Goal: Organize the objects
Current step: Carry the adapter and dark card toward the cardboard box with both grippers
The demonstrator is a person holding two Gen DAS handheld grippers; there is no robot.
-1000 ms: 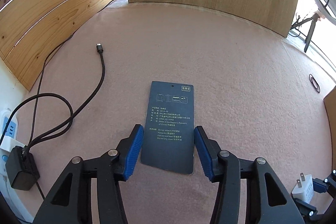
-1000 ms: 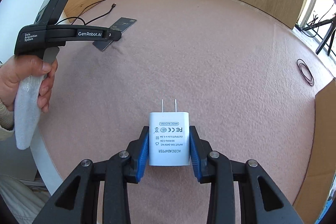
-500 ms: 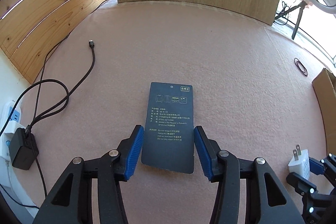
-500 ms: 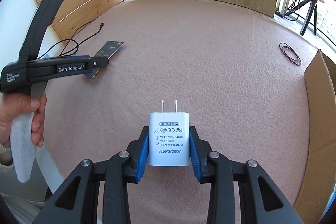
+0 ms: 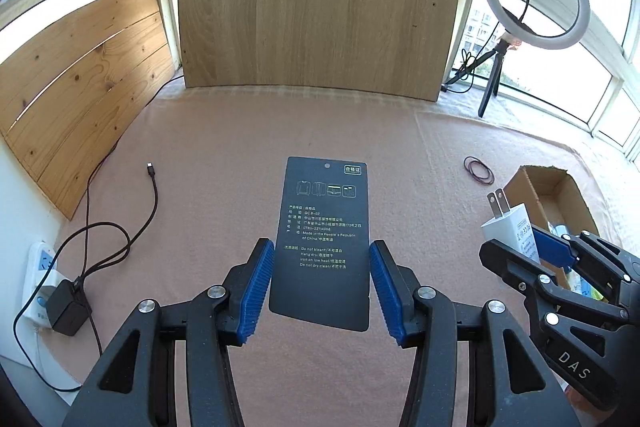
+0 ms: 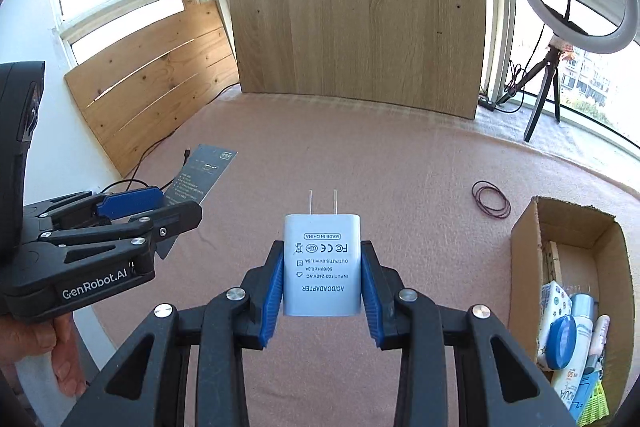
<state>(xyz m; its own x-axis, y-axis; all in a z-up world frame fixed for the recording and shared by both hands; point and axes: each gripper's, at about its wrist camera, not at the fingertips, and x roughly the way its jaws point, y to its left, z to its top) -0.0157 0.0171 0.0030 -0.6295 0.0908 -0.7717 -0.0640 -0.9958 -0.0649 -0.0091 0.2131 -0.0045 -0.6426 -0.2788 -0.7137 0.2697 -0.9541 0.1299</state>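
Right now I have something in each hand, both lifted clear of the pink table cover. My left gripper is pinching a dark card by its long edges, the blue pads pressed against either side, and the card sticks out ahead of the fingers with its printed face up. My right gripper is clamped on a white charger plug, its two prongs pointing away from me.

I judge this to be the carrying step: both pieces are picked up and neither has been put away. The cardboard box sits open at the right edge of the table with bottles and packets already in its near end, so I take that as the place for them. The plug is nearer to it than the card.

Next I need to swing the right hand over the box opening, clear of its raised flap, and only then let the plug go. The card is thin and wide, so I should tip it to slide in edgeways. A loop of rubber bands and a black cable lie on the cover.
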